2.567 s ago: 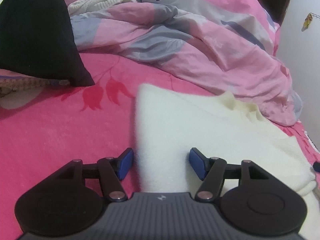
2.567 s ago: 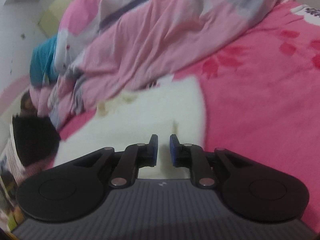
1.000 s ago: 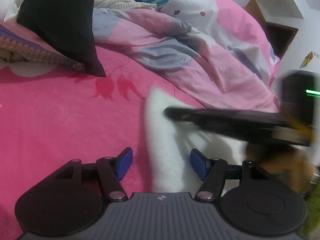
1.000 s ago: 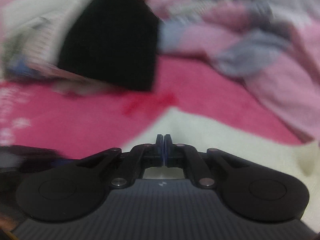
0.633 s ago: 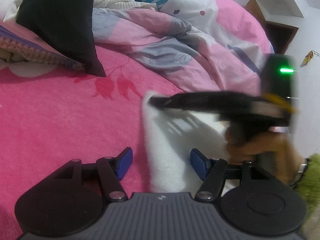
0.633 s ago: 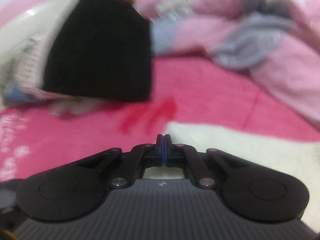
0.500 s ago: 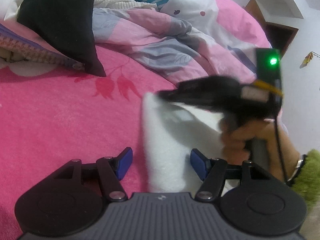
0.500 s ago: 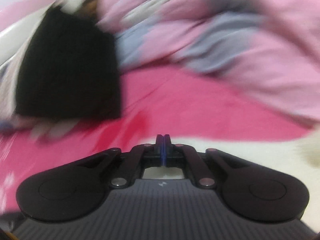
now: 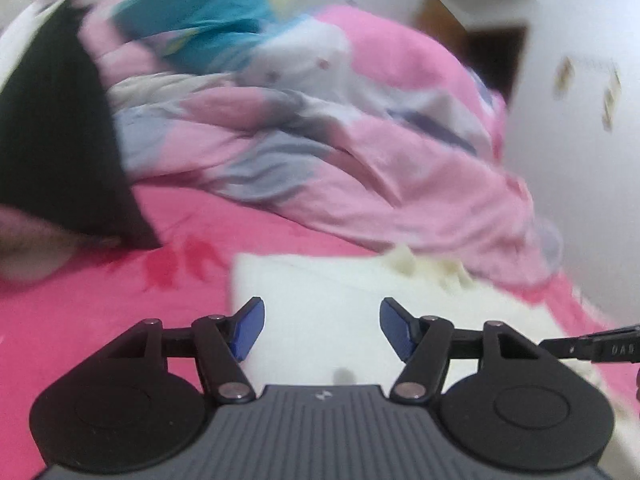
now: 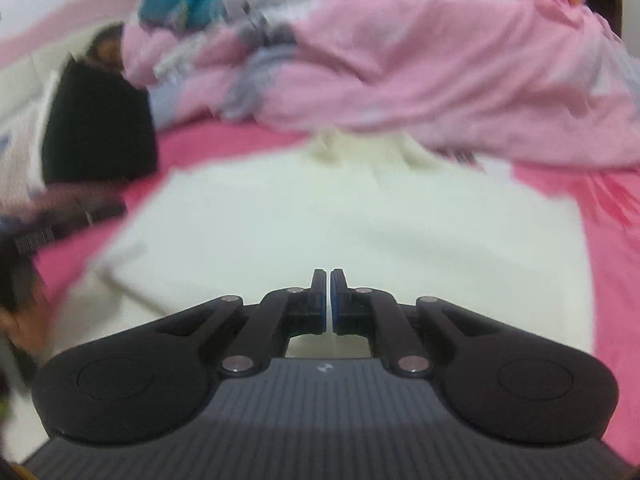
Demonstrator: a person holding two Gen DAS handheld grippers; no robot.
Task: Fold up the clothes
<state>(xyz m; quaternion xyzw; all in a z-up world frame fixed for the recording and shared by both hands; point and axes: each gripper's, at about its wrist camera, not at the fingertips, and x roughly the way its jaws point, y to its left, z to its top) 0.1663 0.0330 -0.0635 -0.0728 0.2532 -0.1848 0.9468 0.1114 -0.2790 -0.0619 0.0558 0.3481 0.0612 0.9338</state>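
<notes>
Cream knit garment (image 10: 360, 220) spread flat on the pink bed sheet (image 9: 100, 300), filling the middle of the right wrist view and the lower centre of the left wrist view (image 9: 320, 292); lumpy collar or folded end at its far edge, just under the quilt. Left edge of the garment straight, running down toward the left tongs.

Left tongs (image 9: 321, 330) at the bottom of their own frame – blue pads apart, having just narrowed a little, nothing pinched; only the garment's surface behind the gap. Whether the pads touch the cloth – cannot tell.

Right tongs (image 10: 329, 300) at the bottom centre of the right wrist view, pads together with a hairline slit, nothing gripped, garment lying beyond them.

Crumpled pink and grey quilt (image 10: 440, 80) across the upper half of both frames. Black cushion (image 9: 52, 140) at the left, on the sheet, apart from the garment. Teal fabric (image 9: 200, 28) at the top, behind the quilt. Both frames blurred.
</notes>
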